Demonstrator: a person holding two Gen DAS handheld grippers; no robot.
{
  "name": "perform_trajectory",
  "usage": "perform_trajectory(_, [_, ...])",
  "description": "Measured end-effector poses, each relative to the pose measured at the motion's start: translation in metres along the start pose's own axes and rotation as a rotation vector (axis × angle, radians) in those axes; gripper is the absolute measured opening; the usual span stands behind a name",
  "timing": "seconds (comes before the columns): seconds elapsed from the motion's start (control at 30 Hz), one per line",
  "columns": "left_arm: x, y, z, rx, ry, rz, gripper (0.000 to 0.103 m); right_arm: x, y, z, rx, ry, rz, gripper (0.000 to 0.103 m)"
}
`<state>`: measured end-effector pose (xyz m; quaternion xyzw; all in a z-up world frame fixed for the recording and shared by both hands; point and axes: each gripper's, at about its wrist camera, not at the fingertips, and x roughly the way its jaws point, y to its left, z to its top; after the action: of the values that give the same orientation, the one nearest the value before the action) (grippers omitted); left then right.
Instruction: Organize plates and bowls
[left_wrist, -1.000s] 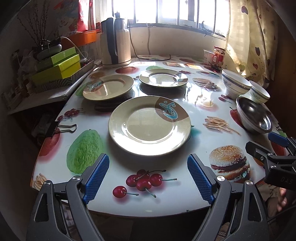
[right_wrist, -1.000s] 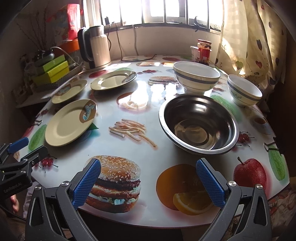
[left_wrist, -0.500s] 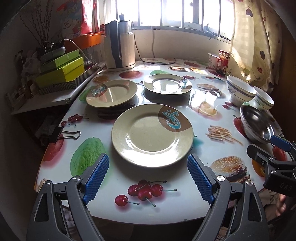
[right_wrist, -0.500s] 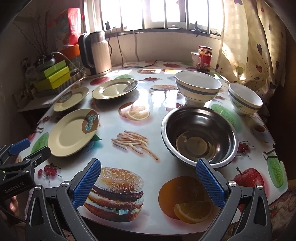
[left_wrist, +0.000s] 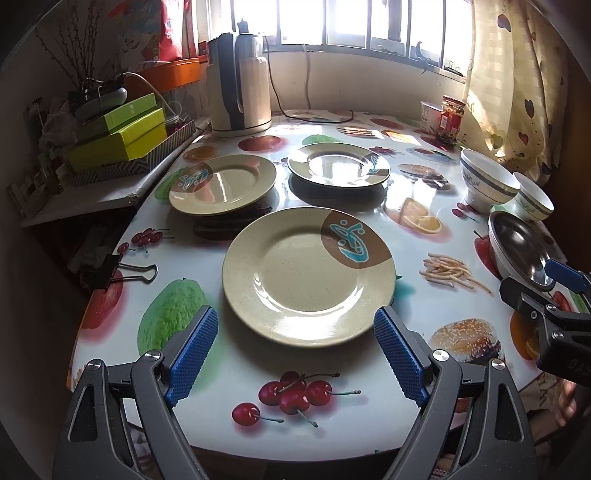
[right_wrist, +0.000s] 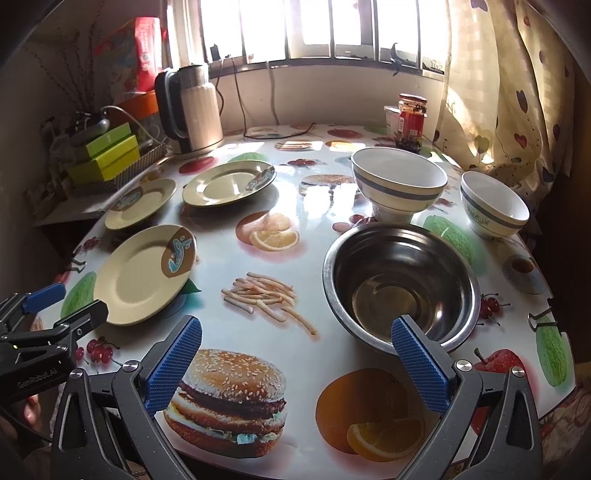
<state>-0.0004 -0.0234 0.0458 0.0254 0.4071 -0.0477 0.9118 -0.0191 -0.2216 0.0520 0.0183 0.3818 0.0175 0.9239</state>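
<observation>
Left gripper (left_wrist: 295, 354): jaws spread wide, nothing held; it hangs at the near edge of the table (left_wrist: 229, 362), and the nearest plate (left_wrist: 308, 275) lies directly ahead of it, flat, its near rim falling between the two blue pads without touching either. Two further plates rest beyond: the far-left plate (left_wrist: 222, 183) and the far-centre plate (left_wrist: 338, 166), each flat and apart from the others.

Right gripper (right_wrist: 295, 365): likewise wide open and empty; the steel bowl (right_wrist: 400, 284) sits ahead and to its right, its near rim just behind the right pad; contact cannot be confirmed. The large banded bowl (right_wrist: 399, 186) stands behind the steel bowl; the small banded bowl (right_wrist: 493, 210) stands at far right, apart.

Judgement: no stacking has begun. The nearest plate is round, so no long axis governs; the left gripper is plainly the nearer and squarely aligned. A forward, lowered approach onto the near rim appears required; a thin rim on the glossy cloth may slide.
</observation>
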Motion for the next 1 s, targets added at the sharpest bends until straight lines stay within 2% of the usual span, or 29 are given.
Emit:
perform_trajectory(0.33, [0.012,0.05,0.032,-0.137,0.019,0.023,0.085,0.016,0.025,0.053,-0.054,-0.042,0.078,0.103])
perform_trajectory(0.4, [0.016,0.061,0.039,-0.152,0.019,0.026,0.085,0.023,0.033,0.066,-0.067,-0.044,0.1,0.1])
perform_trajectory(0.53, [0.025,0.084,0.055,-0.186,0.023,0.038,0.076,0.042,0.053,0.091,-0.106,-0.034,0.134,0.099])
perform_trajectory(0.63, [0.033,0.102,0.067,-0.228,0.027,0.045,0.076,0.054,0.067,0.11,-0.117,-0.031,0.175,0.098])
perform_trajectory(0.67, [0.035,0.109,0.071,-0.245,0.027,0.038,0.075,0.059,0.073,0.116,-0.125,-0.028,0.19,0.097])
perform_trajectory(0.77, [0.045,0.123,0.083,-0.268,0.034,0.049,0.069,0.076,0.09,0.134,-0.15,0.0,0.246,0.076])
perform_trajectory(0.87, [0.055,0.135,0.092,-0.284,0.039,0.057,0.068,0.098,0.104,0.15,-0.164,0.047,0.276,0.075])
perform_trajectory(0.9, [0.059,0.138,0.095,-0.288,0.047,0.055,0.065,0.104,0.108,0.154,-0.17,0.057,0.284,0.075])
perform_trajectory(0.93, [0.063,0.141,0.098,-0.291,0.051,0.051,0.058,0.109,0.113,0.158,-0.178,0.063,0.294,0.075])
perform_trajectory(1.0, [0.073,0.147,0.103,-0.298,0.071,0.049,0.056,0.119,0.121,0.166,-0.19,0.074,0.306,0.072])
